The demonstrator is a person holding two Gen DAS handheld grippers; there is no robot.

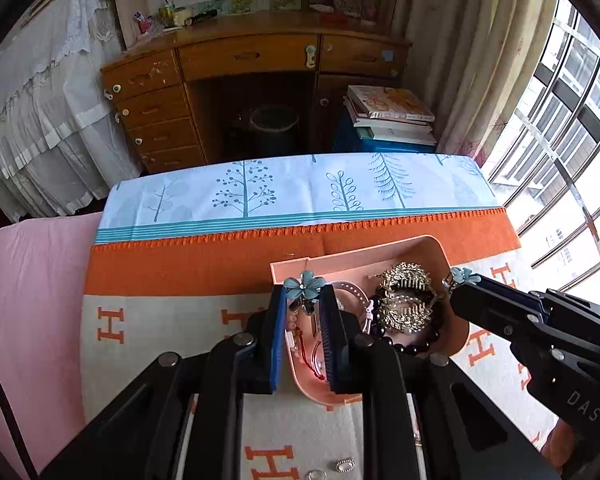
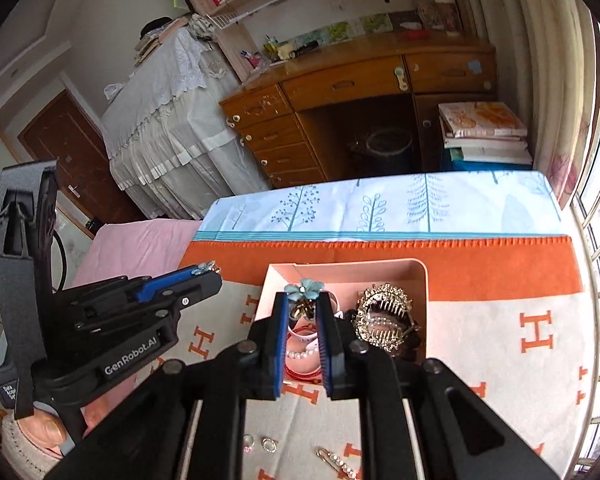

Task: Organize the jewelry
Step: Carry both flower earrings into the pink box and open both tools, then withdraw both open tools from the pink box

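Observation:
A pink tray lies on the orange-lettered blanket. It holds a gold hair comb, dark beads, pearls and a red cord. Over the tray's left part, my left gripper is shut on a blue flower ornament that sticks up from its tips. My right gripper is shut on a matching blue flower ornament; it is at the tray's right rim in the left wrist view.
Small rings and a beaded hairpin lie on the blanket near me. A tree-print cloth covers the far edge. Beyond stand a wooden desk, stacked books and a window at the right.

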